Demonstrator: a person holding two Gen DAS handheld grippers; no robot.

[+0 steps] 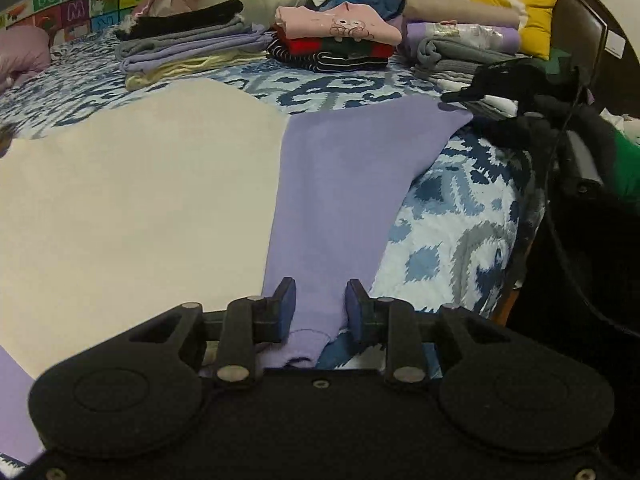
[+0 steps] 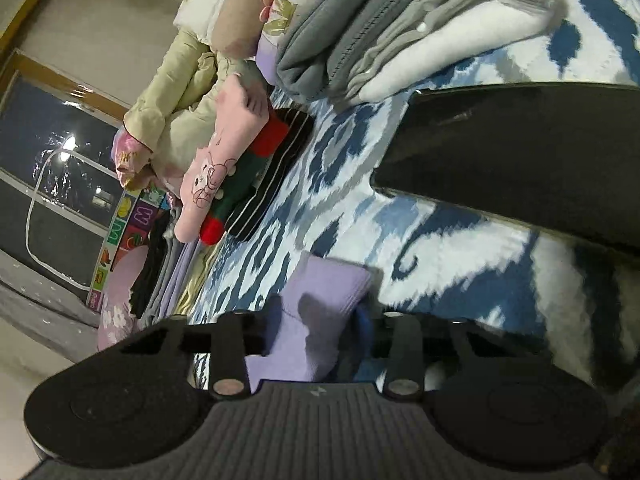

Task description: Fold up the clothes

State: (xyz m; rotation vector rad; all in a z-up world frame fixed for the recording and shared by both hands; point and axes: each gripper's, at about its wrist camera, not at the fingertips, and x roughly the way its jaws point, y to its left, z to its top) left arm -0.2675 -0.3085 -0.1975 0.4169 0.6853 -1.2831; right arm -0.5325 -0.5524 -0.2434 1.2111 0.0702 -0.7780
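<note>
My left gripper (image 1: 321, 304) clamps the lilac-and-cream cotton garment (image 1: 344, 184); my right gripper (image 2: 320, 322) clamps its ribbed lilac cuff (image 2: 320, 300). I'd carry both across level, keeping the cloth taut.

Right gripper (image 2: 320, 320) pinching lilac cuff (image 2: 320, 304); blue-patterned bedspread (image 2: 440, 232) beneath; folded piles (image 2: 360, 40) beyond
</note>
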